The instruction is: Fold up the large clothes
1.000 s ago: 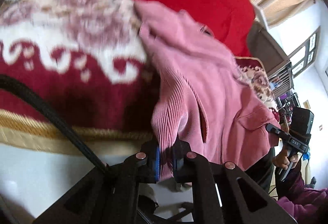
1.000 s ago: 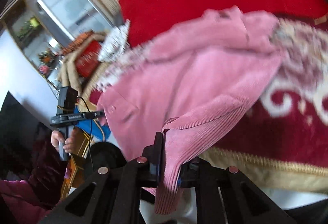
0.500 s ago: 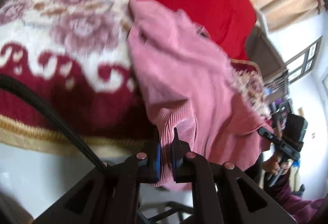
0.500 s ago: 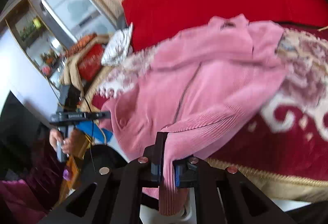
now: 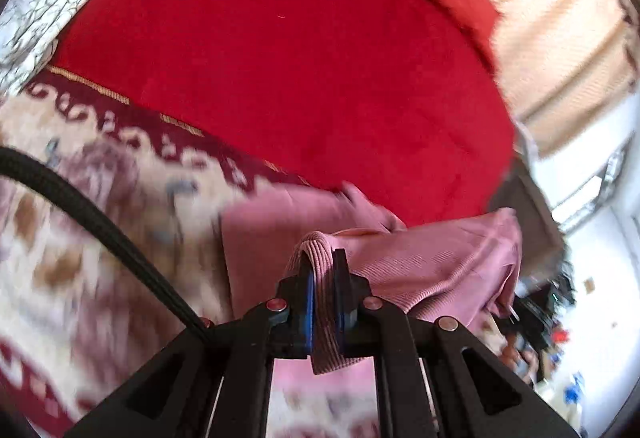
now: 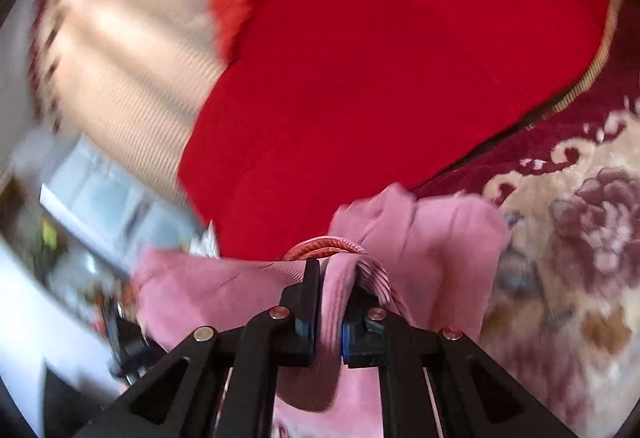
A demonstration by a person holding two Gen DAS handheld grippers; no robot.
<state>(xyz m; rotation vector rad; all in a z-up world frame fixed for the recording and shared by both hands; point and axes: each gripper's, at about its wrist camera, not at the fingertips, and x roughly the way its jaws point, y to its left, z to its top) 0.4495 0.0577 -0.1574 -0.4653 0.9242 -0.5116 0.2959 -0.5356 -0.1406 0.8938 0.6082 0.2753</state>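
Both the left gripper (image 5: 323, 288) and right gripper (image 6: 329, 302) pinch the ribbed hem of the pink jacket (image 5: 436, 258), which since a moment ago has swung up over itself toward its collar, beginning the fold, with floral blanket (image 6: 580, 238) beside and red cushion (image 5: 300, 57) beyond, nothing obstructing.

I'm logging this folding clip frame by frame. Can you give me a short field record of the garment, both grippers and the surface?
garment: pink ribbed sweater, lifted hem, partly bunched
left gripper: shut on the ribbed hem
right gripper: shut on the ribbed hem
surface: floral patterned blanket, with a red blanket beyond it
image quality: motion blur in both views
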